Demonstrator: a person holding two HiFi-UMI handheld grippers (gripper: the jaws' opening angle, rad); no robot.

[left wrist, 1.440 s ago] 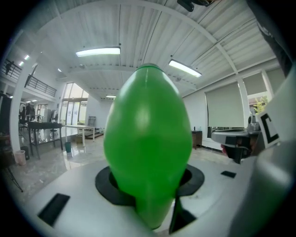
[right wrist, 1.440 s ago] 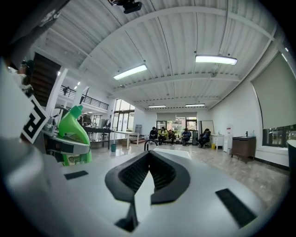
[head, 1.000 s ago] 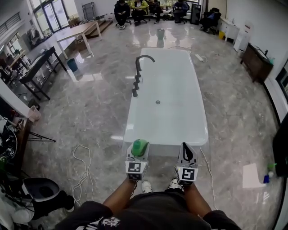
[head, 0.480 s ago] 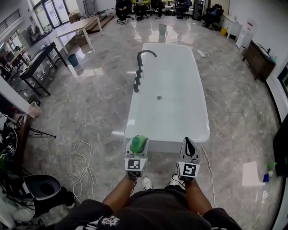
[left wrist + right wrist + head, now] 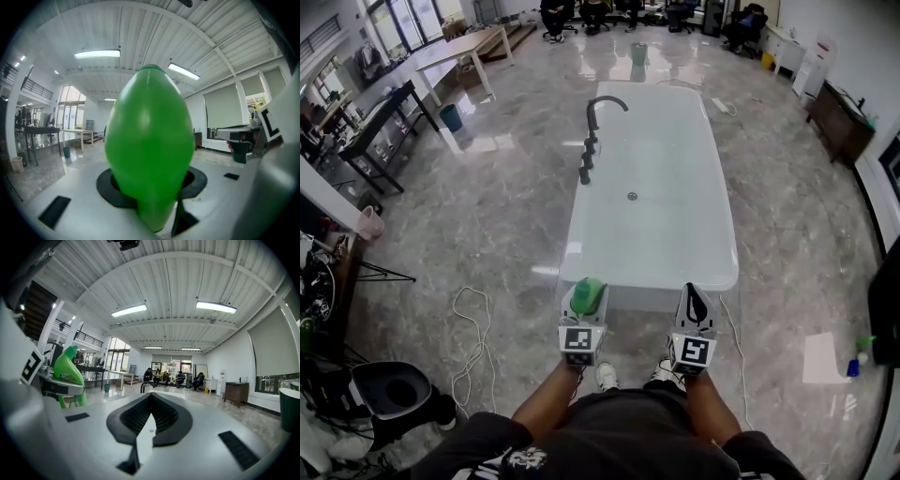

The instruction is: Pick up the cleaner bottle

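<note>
The green cleaner bottle (image 5: 588,294) sits upright between the jaws of my left gripper (image 5: 585,307), which is shut on it just in front of my body. In the left gripper view the bottle (image 5: 150,154) fills the middle and hides the fingertips. My right gripper (image 5: 694,306) is held level beside it on the right, shut with nothing between its pads (image 5: 151,398). From the right gripper view the bottle (image 5: 69,373) shows at the left, clamped in the left gripper.
A long white bathtub (image 5: 581,234) with a black faucet (image 5: 596,117) stands straight ahead, its near end close to both grippers. A white cable (image 5: 473,347) and a black stool (image 5: 389,398) lie on the marble floor at left. Paper (image 5: 823,361) lies at right.
Both grippers have kept still, the left one with the bottle in it. Only the head view has shifted a little, so the bathtub sits slightly lower in the picture.
</note>
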